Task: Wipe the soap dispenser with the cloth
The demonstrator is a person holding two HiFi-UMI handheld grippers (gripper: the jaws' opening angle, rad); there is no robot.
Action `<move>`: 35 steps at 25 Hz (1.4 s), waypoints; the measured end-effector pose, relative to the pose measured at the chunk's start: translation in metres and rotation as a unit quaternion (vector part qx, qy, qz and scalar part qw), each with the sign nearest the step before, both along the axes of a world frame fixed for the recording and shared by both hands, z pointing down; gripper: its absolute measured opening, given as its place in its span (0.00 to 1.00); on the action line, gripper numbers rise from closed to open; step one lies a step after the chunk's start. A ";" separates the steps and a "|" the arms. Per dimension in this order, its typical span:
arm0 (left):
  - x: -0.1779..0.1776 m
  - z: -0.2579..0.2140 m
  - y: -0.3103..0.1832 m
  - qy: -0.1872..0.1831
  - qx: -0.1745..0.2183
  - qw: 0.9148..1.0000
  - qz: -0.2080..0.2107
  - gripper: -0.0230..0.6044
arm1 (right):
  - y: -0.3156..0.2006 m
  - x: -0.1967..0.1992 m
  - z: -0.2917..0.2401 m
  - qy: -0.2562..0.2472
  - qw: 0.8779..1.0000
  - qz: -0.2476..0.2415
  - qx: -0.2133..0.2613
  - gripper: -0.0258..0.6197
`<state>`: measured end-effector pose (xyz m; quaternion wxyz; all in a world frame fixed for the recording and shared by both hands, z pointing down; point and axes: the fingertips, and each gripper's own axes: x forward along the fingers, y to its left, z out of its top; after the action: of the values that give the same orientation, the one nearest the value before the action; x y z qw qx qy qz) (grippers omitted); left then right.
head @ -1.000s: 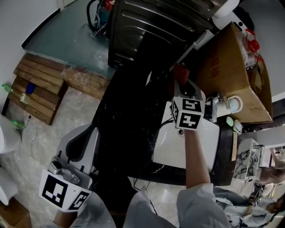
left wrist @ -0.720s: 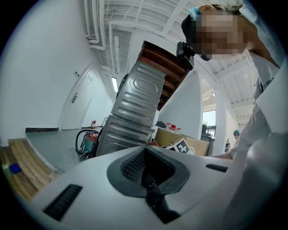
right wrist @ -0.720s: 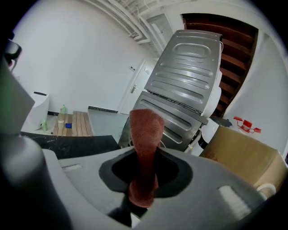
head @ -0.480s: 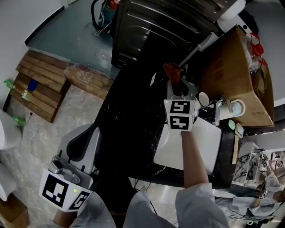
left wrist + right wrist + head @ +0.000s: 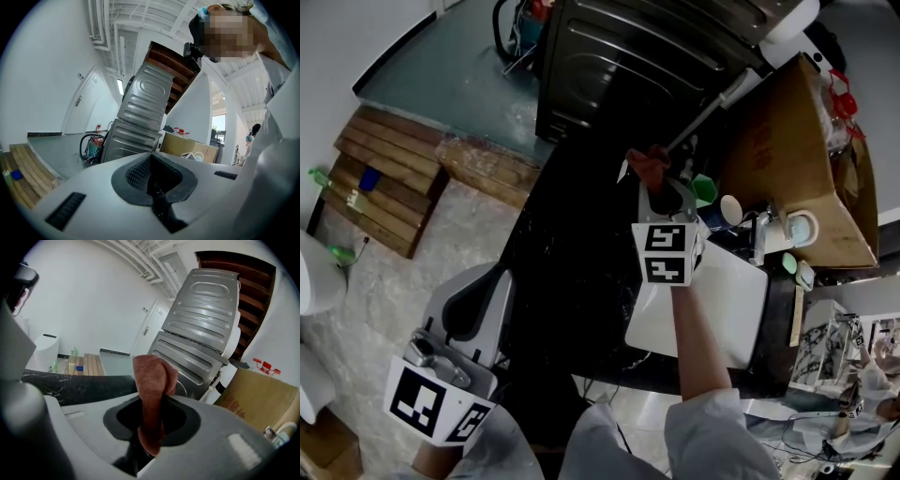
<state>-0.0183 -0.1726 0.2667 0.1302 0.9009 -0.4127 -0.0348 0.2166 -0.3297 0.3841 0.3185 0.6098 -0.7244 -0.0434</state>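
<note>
The red cloth (image 5: 152,380) is pinched between the pressed-together jaws of the right hand-held gripper (image 5: 661,195), its folded end standing up past the tips. Over the last second this hand-held gripper has been carried leftward and further out over the black counter (image 5: 567,253), so that a green cup (image 5: 704,190) and a white cup (image 5: 730,209) are now uncovered just to its right. The soap dispenser cannot be identified with certainty; a chrome-topped item (image 5: 763,232) further right, beside the white sink (image 5: 727,314), is judged the likeliest candidate. If so, the cloth has been taken away from it and no wiping contact is made. The left hand-held gripper (image 5: 155,190) is held low and behind, jaws together on nothing.
</note>
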 end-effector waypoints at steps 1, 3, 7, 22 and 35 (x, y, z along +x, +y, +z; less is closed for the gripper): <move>0.000 0.000 0.000 0.000 -0.001 1.000 0.000 0.04 | 0.000 -0.002 0.003 -0.003 1.000 0.000 -0.003 0.16; -0.001 0.001 0.000 0.000 -0.002 1.000 0.000 0.04 | 0.000 -0.005 0.008 -0.008 1.000 -0.003 -0.012 0.16; -0.004 0.001 0.000 0.000 -0.001 1.000 -0.001 0.04 | -0.001 -0.010 0.023 -0.025 0.999 -0.004 -0.036 0.16; -0.006 0.002 0.002 0.003 -0.003 1.000 0.008 0.04 | 0.021 -0.023 0.033 -0.088 0.993 -0.020 -0.080 0.16; -0.006 -0.002 0.001 0.007 0.003 1.000 0.020 0.04 | 0.008 0.006 -0.040 -0.100 0.995 0.030 -0.004 0.16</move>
<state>-0.0242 -0.1719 0.2644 0.1316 0.9092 -0.3930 -0.0399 0.2225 -0.3218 0.3440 0.2481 0.6312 -0.7342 0.0302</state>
